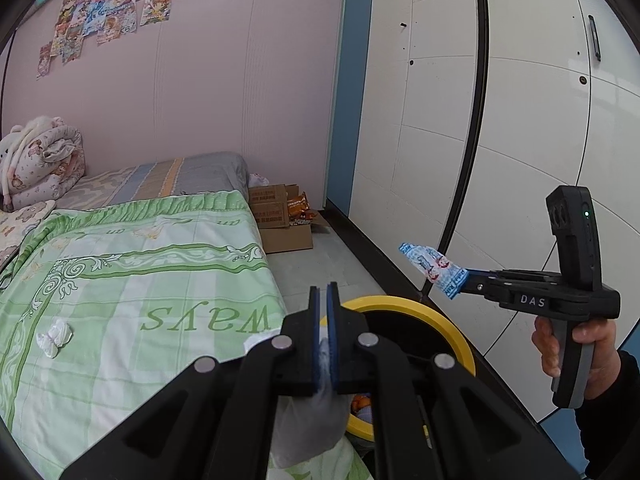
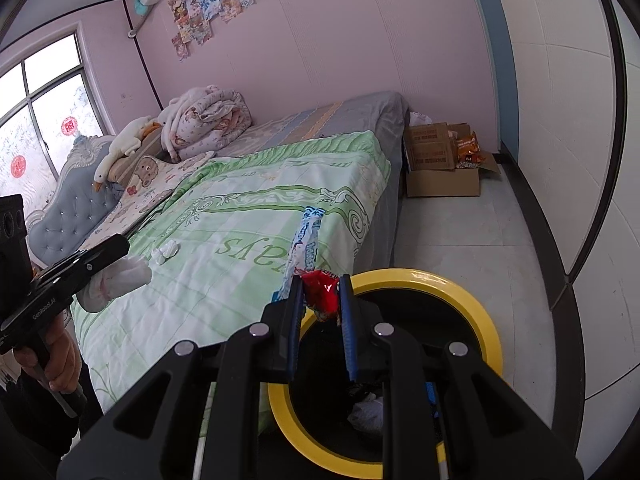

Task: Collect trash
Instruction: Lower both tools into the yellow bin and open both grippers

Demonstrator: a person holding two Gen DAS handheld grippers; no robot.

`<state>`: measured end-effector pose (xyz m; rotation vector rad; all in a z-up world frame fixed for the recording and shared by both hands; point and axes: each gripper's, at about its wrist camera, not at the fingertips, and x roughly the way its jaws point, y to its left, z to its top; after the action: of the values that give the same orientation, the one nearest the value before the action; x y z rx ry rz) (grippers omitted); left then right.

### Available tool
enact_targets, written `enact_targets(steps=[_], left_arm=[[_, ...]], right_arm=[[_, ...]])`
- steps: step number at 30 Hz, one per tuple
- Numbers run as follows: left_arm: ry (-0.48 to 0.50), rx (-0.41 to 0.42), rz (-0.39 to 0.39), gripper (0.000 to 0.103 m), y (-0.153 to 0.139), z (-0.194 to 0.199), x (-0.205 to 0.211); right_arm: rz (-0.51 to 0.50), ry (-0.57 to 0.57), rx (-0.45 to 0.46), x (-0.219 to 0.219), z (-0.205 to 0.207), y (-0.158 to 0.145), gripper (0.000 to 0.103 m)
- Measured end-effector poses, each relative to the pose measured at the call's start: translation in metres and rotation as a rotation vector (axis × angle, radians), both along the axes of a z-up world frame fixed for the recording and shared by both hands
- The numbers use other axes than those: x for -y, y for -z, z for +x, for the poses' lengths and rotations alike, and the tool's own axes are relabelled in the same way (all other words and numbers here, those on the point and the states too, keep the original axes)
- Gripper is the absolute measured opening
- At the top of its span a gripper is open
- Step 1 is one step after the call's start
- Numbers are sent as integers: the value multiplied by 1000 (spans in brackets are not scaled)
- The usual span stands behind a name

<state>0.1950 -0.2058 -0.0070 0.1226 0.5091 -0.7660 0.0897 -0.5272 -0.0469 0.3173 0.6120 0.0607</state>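
The right gripper [image 2: 322, 300] is clamped on a light, crinkly wrapper [image 2: 306, 240] at frame centre above the yellow-rimmed bin [image 2: 486, 320], the left gripper [image 1: 324, 320] on a limp tissue [image 1: 308, 424] (pinch edges).

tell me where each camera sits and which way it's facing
Left wrist: on the left gripper, shut on a white tissue, facing down the bed to the pink wall; shows the right gripper and hand.
Right wrist: on the right gripper, shut on a wrapper, over the yellow-rimmed bin; shows the left gripper and hand.
Shared: bed, bin, cardboard boxes, crumpled tissue.
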Motion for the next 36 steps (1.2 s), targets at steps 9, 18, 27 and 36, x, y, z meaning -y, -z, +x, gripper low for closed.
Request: enact_targets(steps=[9, 18, 27, 36], left_arm=[[51, -19, 36, 3, 22, 3, 46], [64, -48, 60, 3, 43, 13, 74], [51, -87, 90, 3, 66, 23, 92], [38, -141, 118, 3, 88, 33, 103]], right_arm=[[-5, 47, -40, 23, -3, 25, 17], [-9, 82, -68, 35, -2, 46, 17], [-8, 101, -105, 36, 5, 64, 17], [7, 104, -140, 36, 19, 81, 17]])
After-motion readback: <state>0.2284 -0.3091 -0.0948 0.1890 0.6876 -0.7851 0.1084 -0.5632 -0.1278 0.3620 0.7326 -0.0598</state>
